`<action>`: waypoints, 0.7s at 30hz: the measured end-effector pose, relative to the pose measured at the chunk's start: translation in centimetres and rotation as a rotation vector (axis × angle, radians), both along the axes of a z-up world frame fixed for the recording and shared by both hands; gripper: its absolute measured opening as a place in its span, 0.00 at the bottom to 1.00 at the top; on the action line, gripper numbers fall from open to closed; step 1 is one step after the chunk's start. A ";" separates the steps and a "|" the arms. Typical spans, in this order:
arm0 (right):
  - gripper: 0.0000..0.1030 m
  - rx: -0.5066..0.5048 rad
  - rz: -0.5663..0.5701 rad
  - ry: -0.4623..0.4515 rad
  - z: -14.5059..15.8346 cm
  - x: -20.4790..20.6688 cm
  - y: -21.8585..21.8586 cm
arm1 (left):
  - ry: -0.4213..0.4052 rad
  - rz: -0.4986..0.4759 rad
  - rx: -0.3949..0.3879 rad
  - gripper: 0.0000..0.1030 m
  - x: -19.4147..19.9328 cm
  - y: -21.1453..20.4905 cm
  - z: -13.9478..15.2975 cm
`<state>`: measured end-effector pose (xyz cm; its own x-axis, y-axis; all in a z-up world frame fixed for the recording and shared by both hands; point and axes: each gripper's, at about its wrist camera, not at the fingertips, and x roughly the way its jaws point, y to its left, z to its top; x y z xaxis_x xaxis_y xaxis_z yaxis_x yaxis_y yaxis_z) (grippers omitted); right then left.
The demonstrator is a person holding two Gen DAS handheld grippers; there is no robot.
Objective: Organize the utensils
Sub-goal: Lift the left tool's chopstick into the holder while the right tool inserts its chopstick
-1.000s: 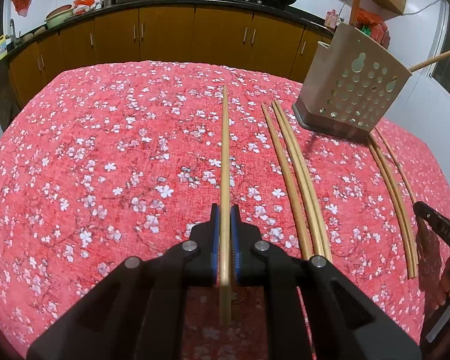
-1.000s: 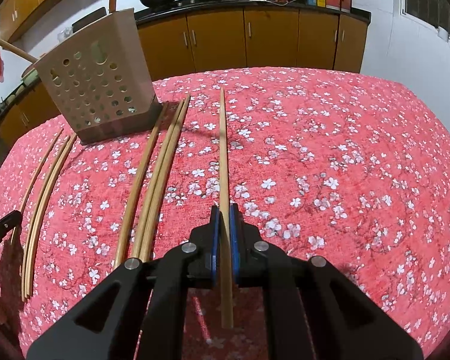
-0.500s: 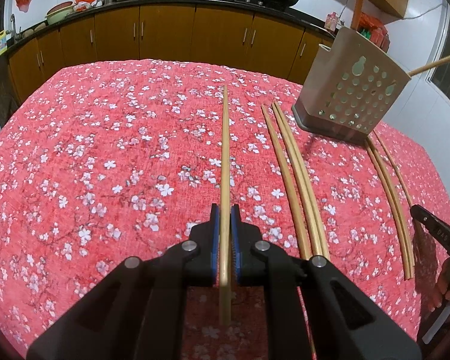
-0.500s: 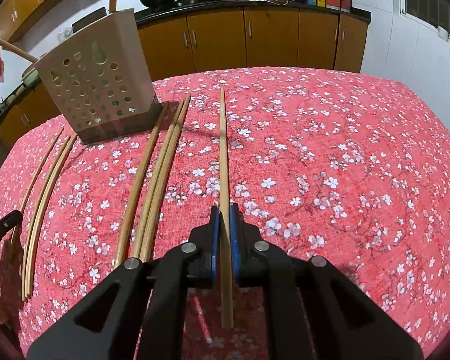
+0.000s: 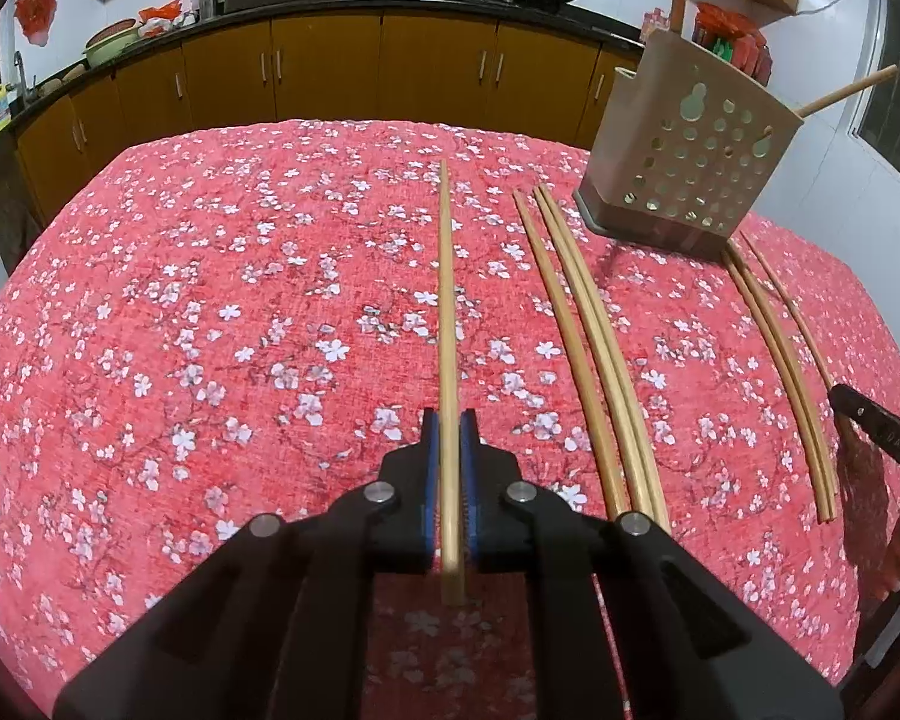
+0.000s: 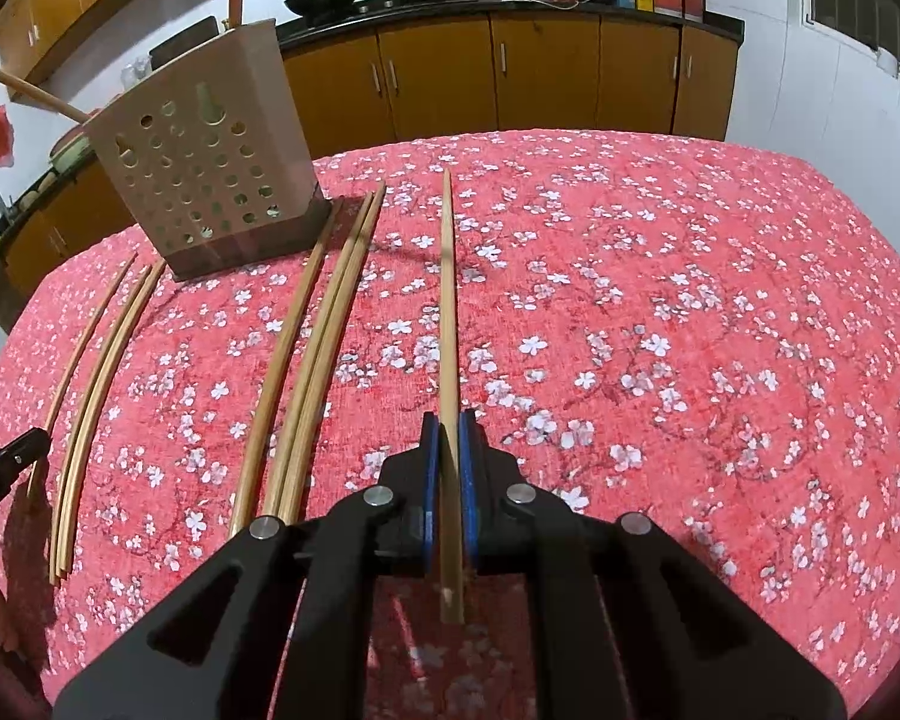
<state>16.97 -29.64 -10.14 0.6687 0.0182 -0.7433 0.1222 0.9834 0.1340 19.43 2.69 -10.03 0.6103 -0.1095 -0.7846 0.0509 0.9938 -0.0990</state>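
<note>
My left gripper [image 5: 448, 420] is shut on a long wooden chopstick [image 5: 446, 300] that points forward over the red floral tablecloth [image 5: 210, 330]. My right gripper [image 6: 448, 420] is shut on another wooden chopstick [image 6: 448, 300], also pointing forward. A beige perforated utensil holder [image 5: 687, 156] stands at the far right in the left wrist view, and it also shows at the far left in the right wrist view [image 6: 204, 162]. Wooden handles stick out of it. Several loose chopsticks [image 5: 588, 336] lie on the cloth beside it, also seen in the right wrist view [image 6: 306, 360].
More thin chopsticks [image 5: 780, 360] lie near the table's right edge, seen in the right wrist view [image 6: 90, 396] on the left. Wooden kitchen cabinets [image 5: 330, 72] with woks on the counter run behind the table. The other gripper's tip [image 5: 870, 426] shows at the right edge.
The left wrist view has shifted slightly, with the holder and table appearing a little lower and farther. The right gripper has not visibly moved. Both stay shut on their chopsticks.
</note>
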 end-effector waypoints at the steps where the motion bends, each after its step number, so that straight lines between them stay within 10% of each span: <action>1: 0.07 0.004 -0.002 -0.014 0.5 -0.2 -0.1 | 0.009 0.000 -0.004 0.08 0.1 0.1 0.1; 21: 0.07 0.002 -0.040 -0.314 10.6 -3.0 -1.4 | -0.268 0.008 -0.067 0.08 -1.7 1.8 11.4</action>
<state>13.94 -31.07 0.45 0.8658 -0.0117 -0.5003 0.1131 0.9784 0.1729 17.72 4.48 1.34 0.7963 -0.1498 -0.5861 0.0762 0.9860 -0.1484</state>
